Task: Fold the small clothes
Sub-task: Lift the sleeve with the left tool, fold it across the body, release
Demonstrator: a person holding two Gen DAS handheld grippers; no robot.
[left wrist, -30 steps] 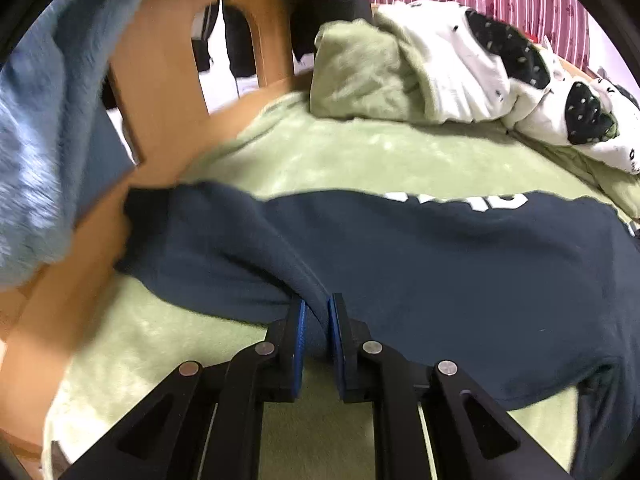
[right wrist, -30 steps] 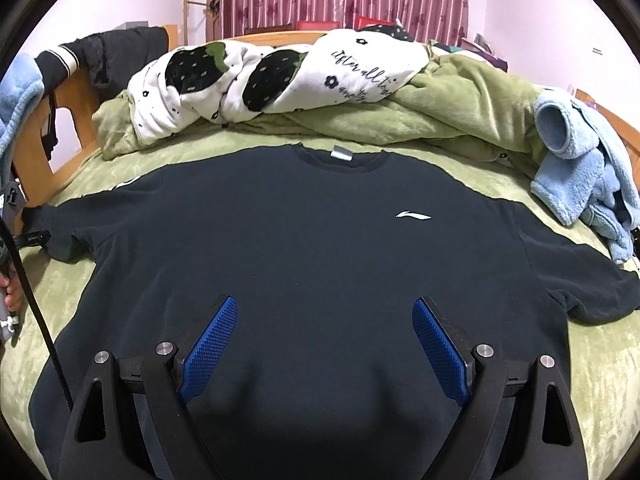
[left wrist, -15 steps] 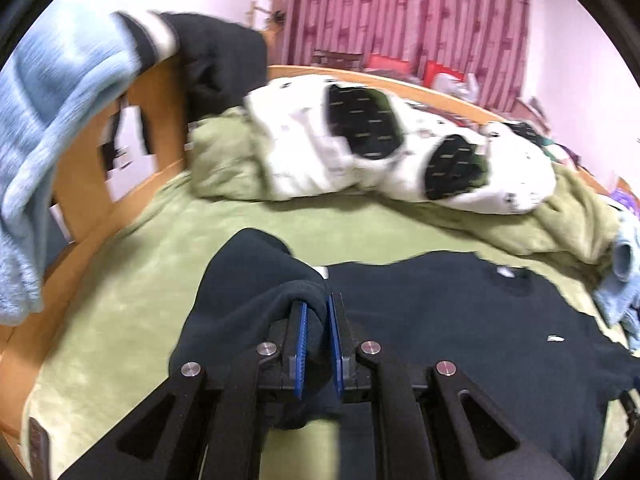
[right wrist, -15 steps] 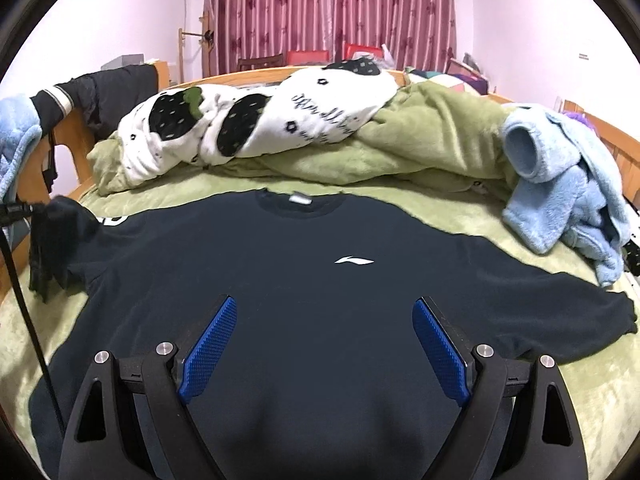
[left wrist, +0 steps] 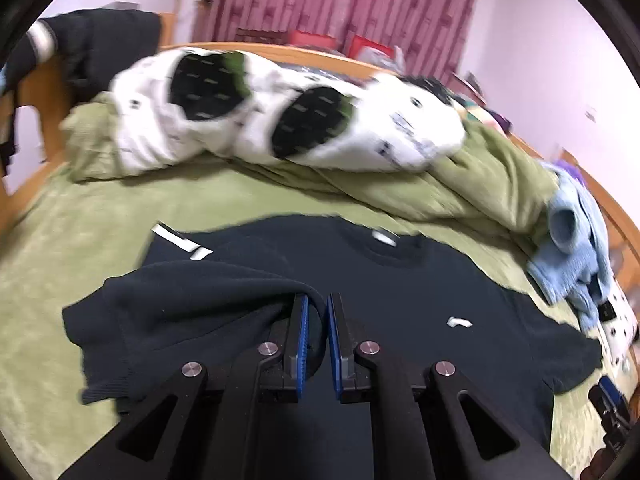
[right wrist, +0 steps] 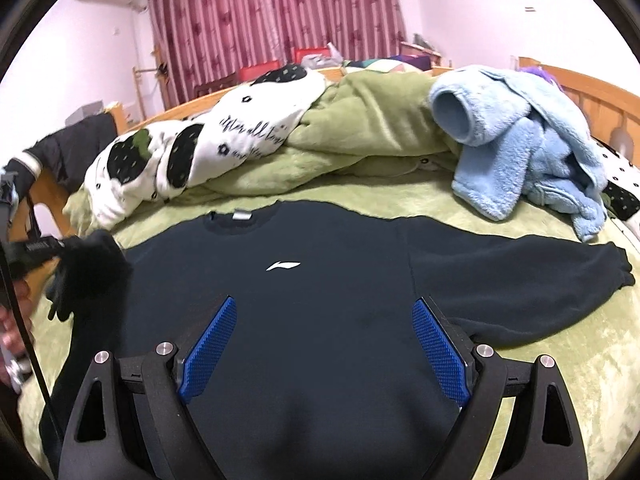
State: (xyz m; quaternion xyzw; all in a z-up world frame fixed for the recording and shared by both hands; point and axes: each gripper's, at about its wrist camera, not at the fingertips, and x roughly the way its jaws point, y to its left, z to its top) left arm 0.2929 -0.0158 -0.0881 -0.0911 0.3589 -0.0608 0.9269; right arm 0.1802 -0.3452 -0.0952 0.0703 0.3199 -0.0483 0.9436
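A dark navy sweatshirt [right wrist: 328,288] with a small white chest logo lies front up on the green bedspread [right wrist: 560,360]. My left gripper [left wrist: 317,308] is shut on its left sleeve [left wrist: 192,312], which is lifted and carried in over the shirt's body. In the right wrist view that gripper [right wrist: 60,246] shows at the left edge with the bunched sleeve [right wrist: 88,272] hanging from it. My right gripper [right wrist: 324,320] is open above the lower chest, nothing between its blue pads. The right sleeve [right wrist: 540,276] lies stretched out flat.
A white quilt with black patches [right wrist: 208,152] and a green blanket [right wrist: 380,120] are heaped behind the shirt. A light blue fleece garment [right wrist: 520,160] lies at the right. A wooden bed frame [right wrist: 600,96] runs around the mattress, with a dark jacket [left wrist: 100,44] draped at the left.
My left gripper has swung from the bed's left edge toward the middle, lifting the sleeve over the shirt's body. The right gripper drifted right, staying open; the right sleeve came into view.
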